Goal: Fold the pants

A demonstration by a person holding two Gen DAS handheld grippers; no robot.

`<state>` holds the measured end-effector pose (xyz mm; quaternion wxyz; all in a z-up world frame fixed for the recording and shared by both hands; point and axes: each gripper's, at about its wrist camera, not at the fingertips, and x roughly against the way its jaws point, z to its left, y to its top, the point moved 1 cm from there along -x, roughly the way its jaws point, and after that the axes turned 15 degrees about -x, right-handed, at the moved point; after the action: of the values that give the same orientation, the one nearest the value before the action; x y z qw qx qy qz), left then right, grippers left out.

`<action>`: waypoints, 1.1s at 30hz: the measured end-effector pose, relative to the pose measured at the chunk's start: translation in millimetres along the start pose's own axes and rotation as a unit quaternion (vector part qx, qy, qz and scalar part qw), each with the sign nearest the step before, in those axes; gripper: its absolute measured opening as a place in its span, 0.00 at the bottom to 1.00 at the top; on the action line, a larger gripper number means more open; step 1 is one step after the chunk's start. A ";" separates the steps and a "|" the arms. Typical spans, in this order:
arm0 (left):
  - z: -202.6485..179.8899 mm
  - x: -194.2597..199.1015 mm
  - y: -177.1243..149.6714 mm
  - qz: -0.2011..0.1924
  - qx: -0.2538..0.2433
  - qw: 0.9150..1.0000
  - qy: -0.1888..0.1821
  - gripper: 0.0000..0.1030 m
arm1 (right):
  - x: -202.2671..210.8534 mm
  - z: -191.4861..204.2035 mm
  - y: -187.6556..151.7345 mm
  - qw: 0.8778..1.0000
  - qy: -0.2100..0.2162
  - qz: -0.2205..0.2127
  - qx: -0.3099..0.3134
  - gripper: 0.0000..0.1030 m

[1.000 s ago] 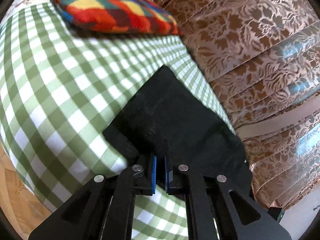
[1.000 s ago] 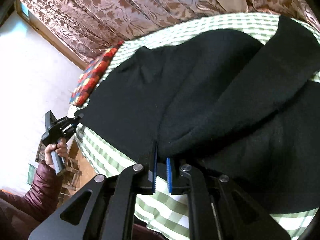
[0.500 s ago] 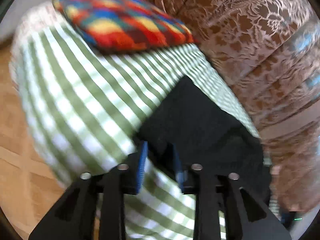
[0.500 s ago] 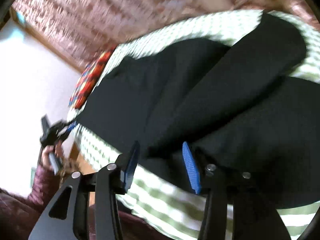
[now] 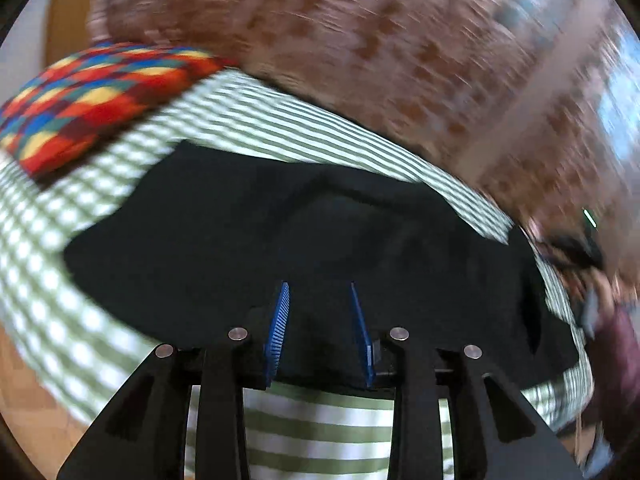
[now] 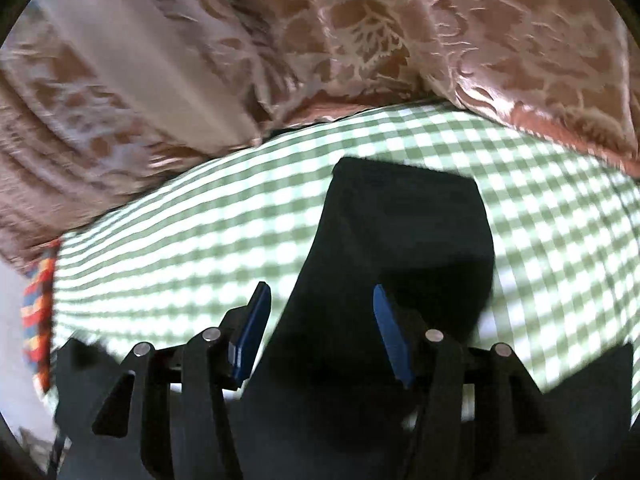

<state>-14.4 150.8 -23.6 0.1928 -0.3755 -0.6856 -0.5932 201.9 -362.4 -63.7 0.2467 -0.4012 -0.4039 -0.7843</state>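
Note:
Black pants (image 5: 248, 240) lie spread on a bed with a green-and-white checked cover (image 5: 72, 344). My left gripper (image 5: 318, 292) is open, its blue pads just above the near edge of the pants, holding nothing. In the right wrist view a pant leg (image 6: 404, 232) stretches away across the checked cover (image 6: 200, 220). My right gripper (image 6: 320, 296) is open wide above the leg, empty. Both views are blurred by motion.
A multicoloured plaid cushion (image 5: 92, 96) lies on the bed at the left; its edge shows in the right wrist view (image 6: 38, 308). A brown floral curtain (image 5: 400, 60) hangs behind the bed, also in the right wrist view (image 6: 360, 32). Wooden floor (image 5: 24, 396) shows lower left.
Both grippers, shut on the pants' edge one second ago, have opened and let go. Both cameras have swung: the left now faces across the pants, the right along one leg.

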 end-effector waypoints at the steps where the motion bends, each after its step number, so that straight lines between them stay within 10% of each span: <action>1: -12.0 -5.3 0.8 0.004 -0.013 1.000 -0.014 0.28 | -15.9 8.2 8.3 1.000 -0.018 0.010 0.001 0.52; 5: -48.4 -25.9 5.6 0.018 -0.038 0.997 -0.066 0.28 | -66.7 13.9 19.2 0.995 -0.087 0.039 0.005 0.51; 9: -84.0 -40.7 8.8 0.032 -0.075 0.991 -0.108 0.28 | -75.8 17.7 14.5 0.988 -0.139 0.021 0.063 0.08; 16: -154.0 -48.9 14.0 0.037 -0.167 0.968 -0.181 0.40 | 26.1 -38.1 10.4 0.999 -0.002 -0.042 0.006 0.06; 25: -233.4 -56.2 -1.4 0.057 -0.255 0.929 -0.264 0.43 | 180.7 -162.1 -30.7 0.981 0.100 -0.126 -0.104 0.05; 33: -265.7 -83.3 -22.1 0.099 -0.303 0.911 -0.260 0.43 | 161.6 -275.9 -101.5 0.964 0.091 -0.083 -0.235 0.05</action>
<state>-25.3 -127.8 -38.6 -0.0579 -0.6230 -0.4579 -0.6316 -78.8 -545.9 -71.1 0.1154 -0.3394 -0.2163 -0.9081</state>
